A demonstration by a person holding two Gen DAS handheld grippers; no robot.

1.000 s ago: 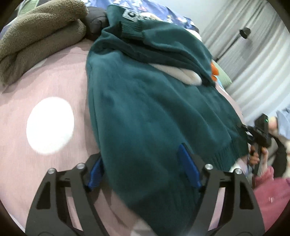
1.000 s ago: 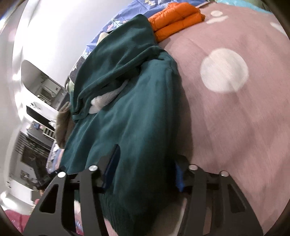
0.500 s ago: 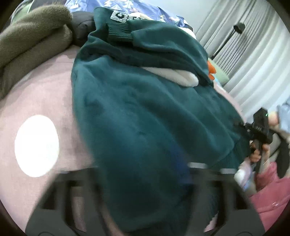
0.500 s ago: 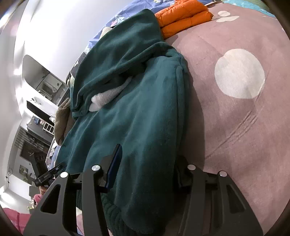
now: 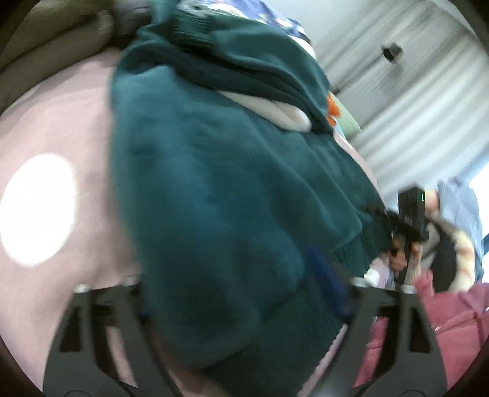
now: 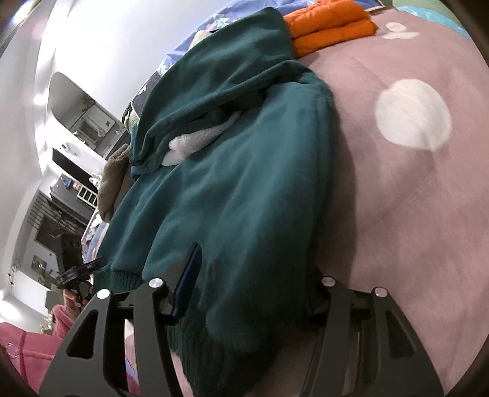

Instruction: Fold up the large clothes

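Both the left hand-held gripper and the right hand-held gripper are opening around the near hem of the green sweater lying on the bed, probably needing a firm pinch before folding it far

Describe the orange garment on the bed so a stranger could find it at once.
Start from the pink bedspread with white dots, which covers the bed. Follow the big dark green fleece garment to its far end. Right beside it lies the folded orange puffer jacket, the only bright orange, quilted item there.
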